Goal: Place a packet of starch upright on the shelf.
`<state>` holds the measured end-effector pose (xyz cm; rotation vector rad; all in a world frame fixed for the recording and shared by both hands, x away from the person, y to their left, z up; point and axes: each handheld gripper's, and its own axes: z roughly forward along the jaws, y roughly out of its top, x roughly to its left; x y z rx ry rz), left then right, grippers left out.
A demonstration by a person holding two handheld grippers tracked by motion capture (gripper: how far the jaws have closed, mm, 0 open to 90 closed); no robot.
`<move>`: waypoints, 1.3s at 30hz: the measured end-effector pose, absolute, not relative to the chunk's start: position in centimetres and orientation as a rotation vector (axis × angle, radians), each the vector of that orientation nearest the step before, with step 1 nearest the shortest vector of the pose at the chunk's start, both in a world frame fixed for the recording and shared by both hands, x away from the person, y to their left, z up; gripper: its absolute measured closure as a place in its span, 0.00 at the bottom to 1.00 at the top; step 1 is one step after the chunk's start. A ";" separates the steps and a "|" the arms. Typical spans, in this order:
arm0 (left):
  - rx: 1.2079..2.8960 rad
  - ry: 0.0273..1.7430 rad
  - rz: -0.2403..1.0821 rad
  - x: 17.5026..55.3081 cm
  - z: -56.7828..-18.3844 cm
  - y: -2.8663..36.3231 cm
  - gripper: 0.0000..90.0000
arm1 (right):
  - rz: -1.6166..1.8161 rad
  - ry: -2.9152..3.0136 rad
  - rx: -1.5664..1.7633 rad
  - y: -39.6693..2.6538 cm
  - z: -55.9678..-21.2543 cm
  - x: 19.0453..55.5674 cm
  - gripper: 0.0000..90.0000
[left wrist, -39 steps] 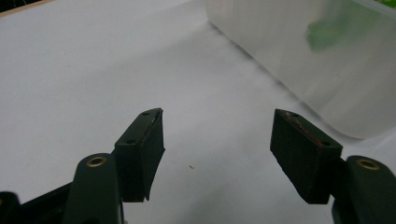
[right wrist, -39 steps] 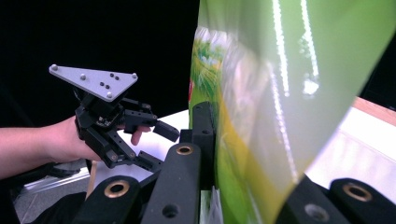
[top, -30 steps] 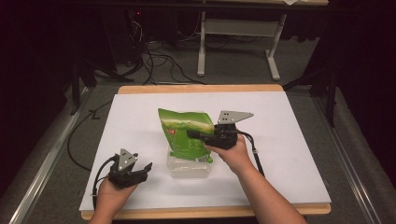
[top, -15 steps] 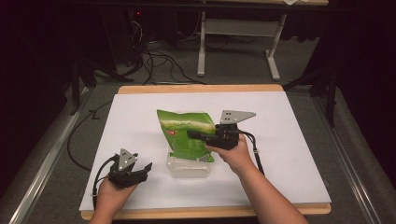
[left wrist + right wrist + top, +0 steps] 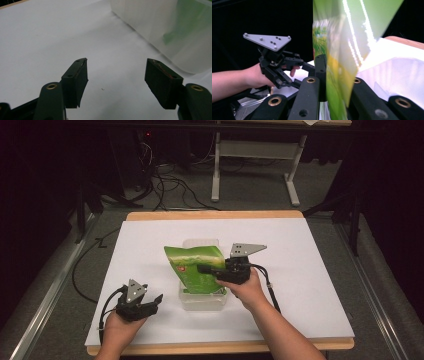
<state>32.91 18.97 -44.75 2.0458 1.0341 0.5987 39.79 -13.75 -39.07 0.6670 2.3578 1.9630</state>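
A green snack bag (image 5: 196, 266) hangs over a clear plastic container (image 5: 202, 300) near the table's middle. My right gripper (image 5: 206, 269) is shut on the bag's side, holding it above the container. In the right gripper view the glossy green bag (image 5: 342, 60) is pinched between the two black jaws. My left gripper (image 5: 154, 303) rests low on the white table (image 5: 310, 270) at the front left, open, with nothing between its jaws. In the left gripper view its fingers (image 5: 76, 80) stand wide apart over bare white surface, and the container's wall (image 5: 160, 32) rises at the upper right.
A wooden rim runs along the table's front edge (image 5: 215, 347) and back edge. Cables (image 5: 165, 190) and a desk frame (image 5: 255, 165) lie on the dark floor beyond the table. Metal rails (image 5: 50, 295) flank the table on both sides.
The bag and my right gripper have shifted slightly; the bag's top corner sits a little lower over the container. The left hand has stayed put.
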 end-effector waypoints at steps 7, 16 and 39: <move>2.046 1.033 0.598 32.9 -44.8 19.0 0.39 | 1.947 2.352 0.710 -14.1 -40.1 39.8 0.95; 2.050 1.029 0.601 32.9 -44.7 18.9 0.39 | 1.905 2.337 0.730 -14.5 -40.8 39.1 0.95; 2.051 1.027 0.600 32.9 -44.8 18.9 0.39 | 1.887 2.339 0.727 -14.6 -41.7 38.5 0.95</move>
